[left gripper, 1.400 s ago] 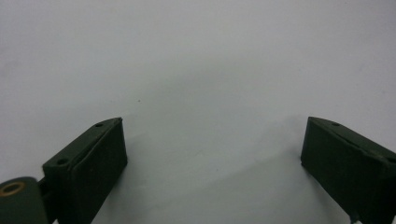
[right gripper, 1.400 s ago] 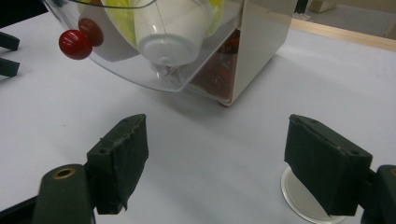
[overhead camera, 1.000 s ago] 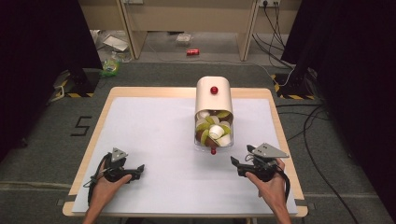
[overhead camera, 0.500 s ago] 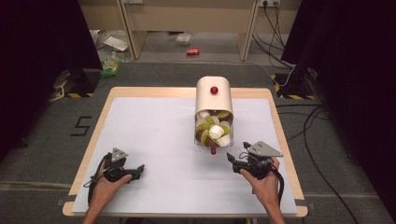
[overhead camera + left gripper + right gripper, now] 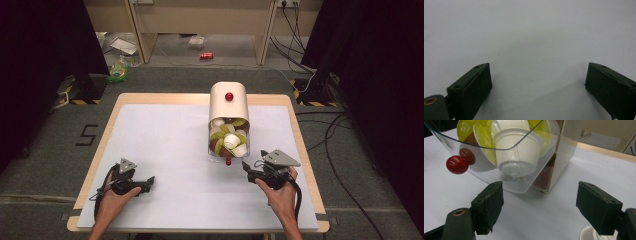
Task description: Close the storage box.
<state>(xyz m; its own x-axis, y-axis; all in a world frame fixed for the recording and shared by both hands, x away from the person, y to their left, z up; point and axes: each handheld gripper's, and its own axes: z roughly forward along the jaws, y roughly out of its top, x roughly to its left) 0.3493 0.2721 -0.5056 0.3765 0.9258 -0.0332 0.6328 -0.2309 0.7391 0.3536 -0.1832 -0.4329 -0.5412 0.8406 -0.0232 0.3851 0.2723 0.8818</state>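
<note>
So the capsule dispenser (image 5: 229,120) sits right of centre in the high view, its clear drawer (image 5: 506,173) hanging open and stuffed with coffee capsules (image 5: 517,152). The right hand-held gripper (image 5: 248,170) is just below it, jaws spread wide and empty; the left hand-held gripper (image 5: 148,181), at lower left on the white surface (image 5: 165,145), is open too. Those capsules look light, thin-walled and easy to crush, so pinching one gently across its rim seems safest. The drawer's red knob (image 5: 456,165) looks slippery.
</note>
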